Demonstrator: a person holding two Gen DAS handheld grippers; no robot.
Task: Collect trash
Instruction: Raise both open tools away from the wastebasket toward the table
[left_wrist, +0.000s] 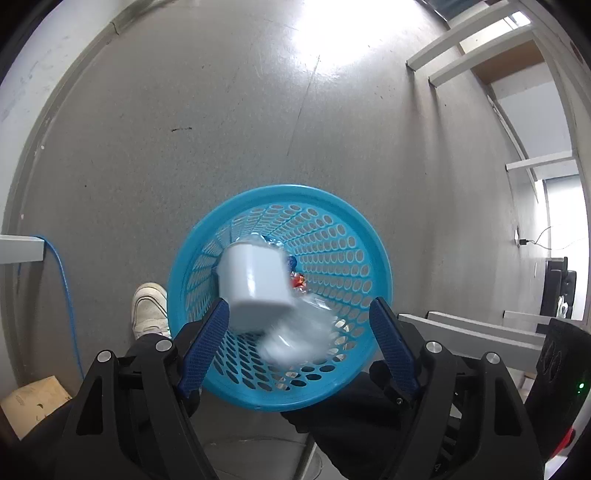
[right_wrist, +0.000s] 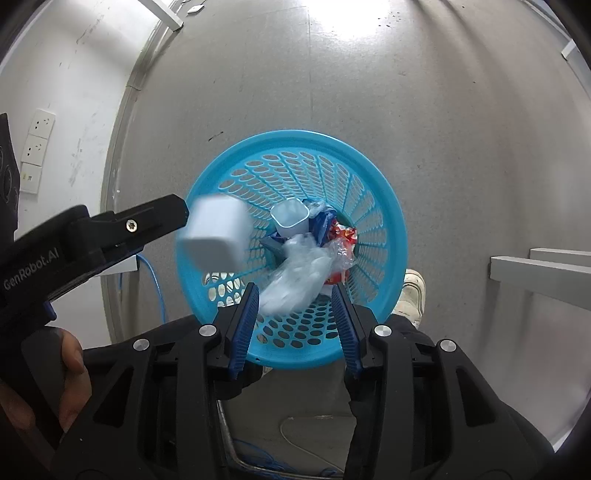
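Observation:
A blue perforated waste basket (left_wrist: 365, 236) (right_wrist: 376, 184) stands on the grey floor below both grippers. My left gripper (left_wrist: 301, 334) is open above it. A white plastic cup (left_wrist: 255, 284) (right_wrist: 216, 236) is in the air over the basket, blurred, free of the fingers. My right gripper (right_wrist: 295, 314) is open above the basket. A blurred clear plastic wrapper (right_wrist: 295, 280) (left_wrist: 299, 339) is in the air between its fingers. Inside the basket lie another white cup (right_wrist: 290, 219) and a red wrapper (right_wrist: 341, 236).
A white shoe (left_wrist: 149, 308) (right_wrist: 413, 295) stands beside the basket. A blue cable (left_wrist: 64, 288) runs down the wall at left. A cardboard box (left_wrist: 33, 400) sits low left. Grey table legs (left_wrist: 476, 328) stand at right. Wall sockets (right_wrist: 37, 144) are at left.

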